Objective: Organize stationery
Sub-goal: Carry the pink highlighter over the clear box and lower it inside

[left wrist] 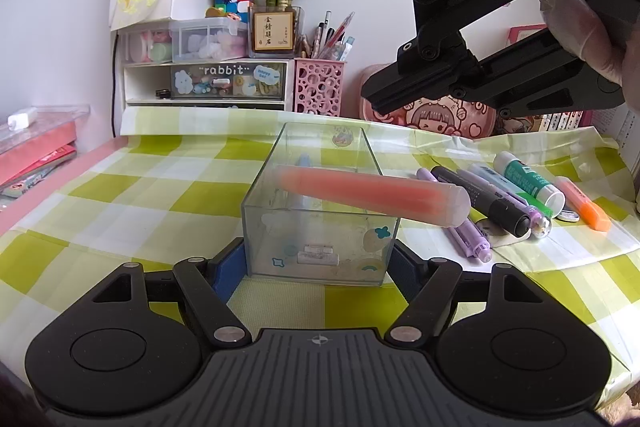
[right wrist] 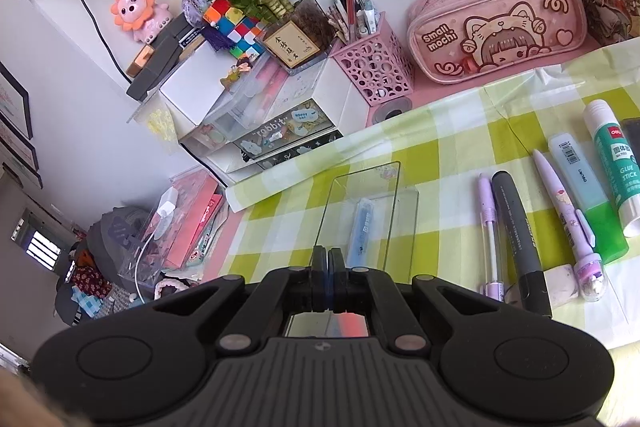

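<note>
Left tool [left wrist: 320,259] view: pads pinch clear box [left wrist: 320,203] on worktop [left wrist: 120,187]; orange tube [left wrist: 372,195] blurred, lying across box rim. Keep box steady.

Right tool [right wrist: 329,277] view: pads pressed together, empty, above box [right wrist: 360,211]. Next, purple pen [right wrist: 490,227] from row beside box.

A pink bench [right wrist: 420,95] is carrying a green-and-white checked cloth [left wrist: 160,195]. A clear box [left wrist: 320,227] is standing on the cloth. To its right, two lilac pens [right wrist: 490,223], a dark grey marker [right wrist: 516,227], a pale blue highlighter [right wrist: 576,175], a glue stick [right wrist: 616,167] and an orange highlighter [left wrist: 584,203] are lying close together. At the back, a pink pencil case [right wrist: 496,31] and a pink pen holder [right wrist: 374,67] are sitting on the bench.
</note>
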Demonstrator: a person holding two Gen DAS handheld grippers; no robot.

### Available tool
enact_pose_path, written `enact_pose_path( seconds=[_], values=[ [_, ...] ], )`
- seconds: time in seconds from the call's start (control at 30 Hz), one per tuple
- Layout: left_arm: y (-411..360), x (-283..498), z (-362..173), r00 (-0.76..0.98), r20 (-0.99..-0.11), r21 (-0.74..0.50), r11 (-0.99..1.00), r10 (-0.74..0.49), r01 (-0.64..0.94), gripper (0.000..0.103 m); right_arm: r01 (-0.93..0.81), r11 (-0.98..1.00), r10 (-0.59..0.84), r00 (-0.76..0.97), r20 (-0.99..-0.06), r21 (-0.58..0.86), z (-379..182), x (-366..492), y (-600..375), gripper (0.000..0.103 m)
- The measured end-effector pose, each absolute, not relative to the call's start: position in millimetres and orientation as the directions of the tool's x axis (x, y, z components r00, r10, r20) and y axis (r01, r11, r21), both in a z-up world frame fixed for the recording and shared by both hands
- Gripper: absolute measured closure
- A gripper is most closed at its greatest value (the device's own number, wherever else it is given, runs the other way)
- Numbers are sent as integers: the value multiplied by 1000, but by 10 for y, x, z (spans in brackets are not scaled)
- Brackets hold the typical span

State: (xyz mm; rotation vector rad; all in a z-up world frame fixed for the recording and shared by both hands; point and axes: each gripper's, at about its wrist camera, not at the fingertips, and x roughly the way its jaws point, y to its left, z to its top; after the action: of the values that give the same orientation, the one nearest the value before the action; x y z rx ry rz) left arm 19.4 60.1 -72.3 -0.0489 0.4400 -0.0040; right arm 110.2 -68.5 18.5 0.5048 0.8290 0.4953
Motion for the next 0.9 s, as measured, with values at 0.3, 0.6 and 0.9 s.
enact_pose_path(
  seconds=[0.3, 0.6, 0.9],
  values=[
    [610, 190, -721, 904, -427, -53, 999, -20, -3, 30, -336, 831, 557, 490, -671, 444, 206, 1275, -321, 78],
    [605, 205, -729, 905, -425, -51, 999, -19, -3, 30, -464, 866, 398, 413, -819, 186, 78, 1412, 39, 78],
    [603, 194, -732, 905, -426, -52, 999, -17, -6, 30, -433, 874, 414, 426, -804, 220, 44, 1403, -25, 83]
  ],
)
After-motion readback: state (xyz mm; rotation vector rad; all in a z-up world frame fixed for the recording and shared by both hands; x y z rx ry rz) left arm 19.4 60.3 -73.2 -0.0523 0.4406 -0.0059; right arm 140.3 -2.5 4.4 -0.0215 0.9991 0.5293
